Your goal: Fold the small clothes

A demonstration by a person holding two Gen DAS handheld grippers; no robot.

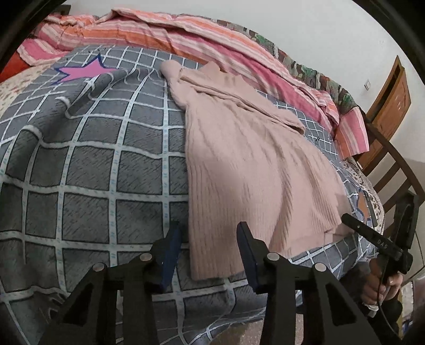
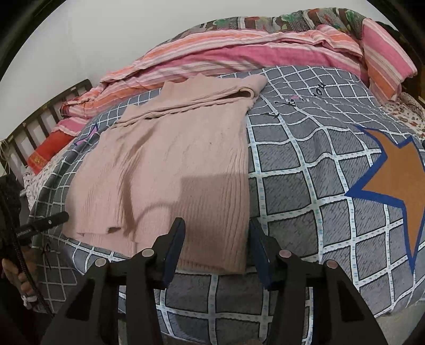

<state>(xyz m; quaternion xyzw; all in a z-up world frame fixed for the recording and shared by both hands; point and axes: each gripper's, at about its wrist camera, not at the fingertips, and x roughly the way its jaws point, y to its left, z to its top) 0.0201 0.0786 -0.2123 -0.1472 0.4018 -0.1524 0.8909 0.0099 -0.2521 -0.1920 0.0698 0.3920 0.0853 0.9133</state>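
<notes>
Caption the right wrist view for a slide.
Right gripper open over the near hem of a pink sweater on a grid-patterned quilt.

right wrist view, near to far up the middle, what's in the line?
right gripper → hem of the pink knit sweater → its folded-over sleeves → pink striped blanket → floral patchwork quilt → white wall

grey checked quilt (image 1: 87, 164) with pink star (image 1: 82, 71) and orange star (image 2: 395, 175), striped pink-orange blanket (image 2: 212, 57) bunched behind, red cushion (image 2: 49, 150) by slatted headboard (image 2: 39, 119), wooden chair (image 1: 395, 169), white wall (image 1: 305, 24)
</notes>
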